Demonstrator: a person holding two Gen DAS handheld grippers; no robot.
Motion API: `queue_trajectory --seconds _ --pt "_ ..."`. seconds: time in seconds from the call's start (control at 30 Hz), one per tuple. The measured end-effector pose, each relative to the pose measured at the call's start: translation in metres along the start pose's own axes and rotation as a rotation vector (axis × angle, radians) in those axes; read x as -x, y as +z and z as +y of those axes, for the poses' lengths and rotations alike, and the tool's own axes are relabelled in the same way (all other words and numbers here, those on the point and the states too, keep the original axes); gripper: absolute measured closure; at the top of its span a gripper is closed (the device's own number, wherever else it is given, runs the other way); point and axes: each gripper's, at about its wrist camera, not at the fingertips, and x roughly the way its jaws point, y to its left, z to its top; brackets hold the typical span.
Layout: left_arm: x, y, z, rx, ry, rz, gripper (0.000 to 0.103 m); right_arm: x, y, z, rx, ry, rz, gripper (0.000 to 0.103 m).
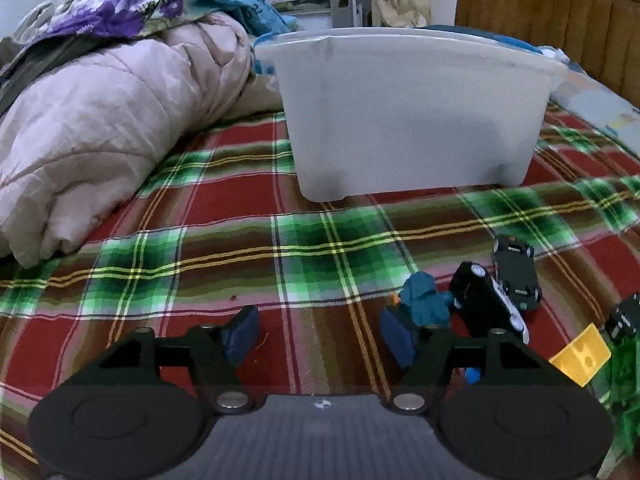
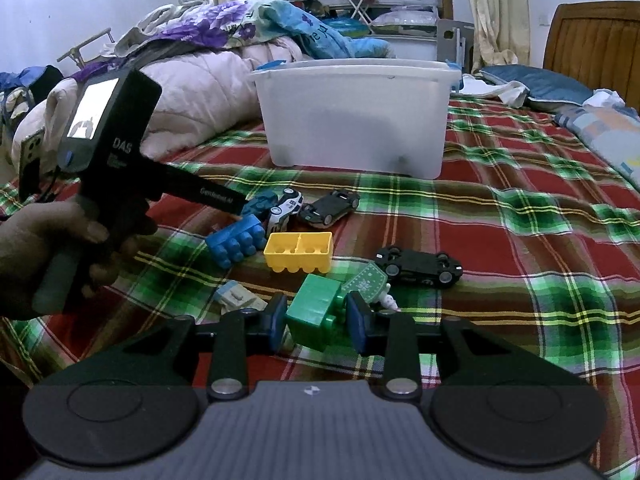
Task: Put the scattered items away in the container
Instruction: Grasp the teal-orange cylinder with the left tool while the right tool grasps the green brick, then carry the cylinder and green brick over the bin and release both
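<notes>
Right tool, angled down, grips green block; left tool gapes empty.

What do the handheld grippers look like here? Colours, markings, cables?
Both are black. The right gripper has dark blue pads, silver pivot bolts, two round discs and a ribbed grey base. The left gripper looks the same; from outside its body bears a lit screen, "DAS" lettering and a blue button. No cables or sleeve visible.

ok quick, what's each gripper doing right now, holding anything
left gripper: open, nothing between its fingers; a teal toy sits just beside one finger.
right gripper: closed on the green block.
</notes>
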Motion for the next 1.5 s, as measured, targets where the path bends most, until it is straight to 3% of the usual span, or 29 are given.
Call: queue_trajectory --seconds 0.4,0.67,1.0,1.1,1.17,1.2,1.23,1.5 --pt "-0.008 0.005 -0.006 -0.013 0.039 0.033 0.03 0.002 0.001 0.0 -0.005 0.017 -0.01 0.066" --pt "0.036 0.015 0.007 0.04 -0.084 -0.089 0.029 0.001 0.002 -0.003 -0.019 0.02 -0.013 0.066" --pt "0.008 0.006 -0.019 -0.01 -0.099 0.033 0.028 0.003 0.002 -0.003 -0.018 0.021 -0.02 0.066" --pt "-0.004 0.003 -0.023 0.004 -0.094 0.064 0.04 0.003 0.001 -0.003 -0.017 0.021 -0.023 0.066" --pt "-0.006 0.005 -0.023 0.029 -0.104 0.055 0.054 0.003 0.002 -0.003 -0.014 0.021 -0.024 0.066" --pt "-0.006 0.006 -0.025 0.022 -0.106 0.052 0.07 0.003 0.002 -0.003 -0.015 0.021 -0.024 0.066" --pt "-0.006 0.007 -0.028 0.011 -0.109 0.05 0.074 0.004 0.002 -0.004 -0.016 0.02 -0.024 0.066" --pt "0.006 0.007 -0.023 0.021 -0.112 0.01 0.074 0.007 0.005 -0.004 -0.016 0.007 -0.045 0.066"
